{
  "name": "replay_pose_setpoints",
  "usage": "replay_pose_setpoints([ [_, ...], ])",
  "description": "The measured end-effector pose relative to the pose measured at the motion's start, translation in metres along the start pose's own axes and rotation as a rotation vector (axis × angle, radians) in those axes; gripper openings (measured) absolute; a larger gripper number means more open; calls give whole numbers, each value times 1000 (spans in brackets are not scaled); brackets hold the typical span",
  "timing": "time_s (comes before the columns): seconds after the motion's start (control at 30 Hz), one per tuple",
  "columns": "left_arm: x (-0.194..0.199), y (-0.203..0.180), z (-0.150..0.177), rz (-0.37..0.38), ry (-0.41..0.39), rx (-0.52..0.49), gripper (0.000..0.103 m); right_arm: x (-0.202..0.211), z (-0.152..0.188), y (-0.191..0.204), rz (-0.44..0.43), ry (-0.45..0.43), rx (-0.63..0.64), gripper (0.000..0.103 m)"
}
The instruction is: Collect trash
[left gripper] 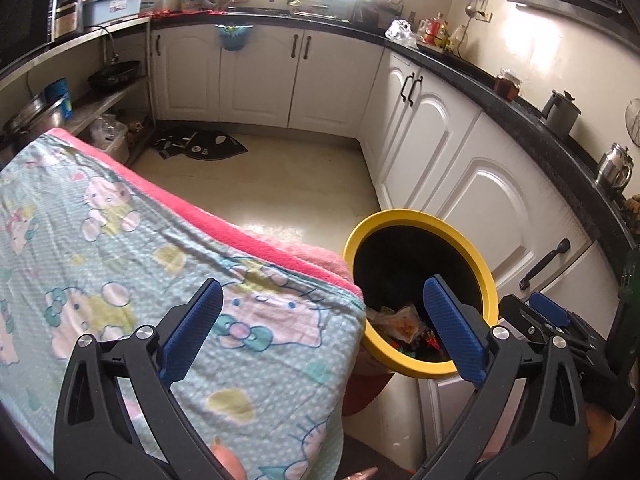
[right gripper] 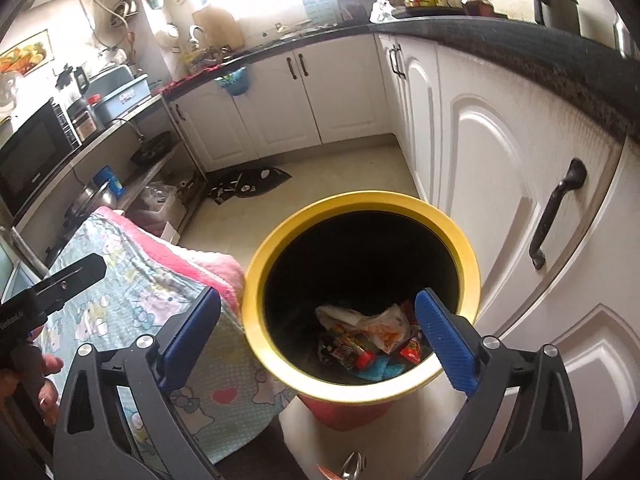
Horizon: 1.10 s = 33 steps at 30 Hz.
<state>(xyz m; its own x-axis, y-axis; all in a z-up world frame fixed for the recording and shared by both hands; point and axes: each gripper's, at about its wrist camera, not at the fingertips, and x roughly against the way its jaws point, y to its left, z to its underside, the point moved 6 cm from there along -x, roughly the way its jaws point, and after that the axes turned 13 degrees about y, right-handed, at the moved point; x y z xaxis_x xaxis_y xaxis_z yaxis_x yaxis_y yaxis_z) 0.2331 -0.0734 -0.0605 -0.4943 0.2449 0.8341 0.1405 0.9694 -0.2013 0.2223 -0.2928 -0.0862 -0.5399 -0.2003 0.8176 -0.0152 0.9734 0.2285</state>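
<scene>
Your left gripper (left gripper: 322,328) & right gripper (right gripper: 318,338) both gape wide, nothing held, above the yellow bin (right gripper: 256,300) w/ wrappers (right gripper: 372,336) inside, beside a blanket (left gripper: 120,240).

Both grippers alike: left gripper (left gripper: 322,330), right gripper (right gripper: 318,338). Black plastic scissor-style arms with triangular cutouts, silver round screws at the pivots behind the fingers (left gripper: 192,332). Fingers carry blue, finely ribbed rectangular pads (right gripper: 448,344). White lettering on the left gripper's black body, unreadable.
</scene>
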Motion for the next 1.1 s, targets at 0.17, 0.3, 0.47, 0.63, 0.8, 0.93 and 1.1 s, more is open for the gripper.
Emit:
replay_pose_setpoints([
  [0.17,18,14,9,-23,-29,28,92,10,3,16,7,-27,47,97],
  [0.3,31,21,16,-34,-49,40,92,18,8,27,12,-53,73,97],
  [0.47,43,28,27,-64,-64,41,92,31,12,41,10,-106,98,97],
  [0.63,55,35,42,-90,-83,49,92,46,16,49,7,-155,109,97],
  [0.8,70,39,58,-137,-128,42,92,60,24,56,15,-209,141,97],
  [0.93,82,41,69,-174,-184,43,92,77,34,67,32,-297,191,97],
  [1.1,91,42,82,-201,-225,38,92,91,46,79,26,-373,236,97],
])
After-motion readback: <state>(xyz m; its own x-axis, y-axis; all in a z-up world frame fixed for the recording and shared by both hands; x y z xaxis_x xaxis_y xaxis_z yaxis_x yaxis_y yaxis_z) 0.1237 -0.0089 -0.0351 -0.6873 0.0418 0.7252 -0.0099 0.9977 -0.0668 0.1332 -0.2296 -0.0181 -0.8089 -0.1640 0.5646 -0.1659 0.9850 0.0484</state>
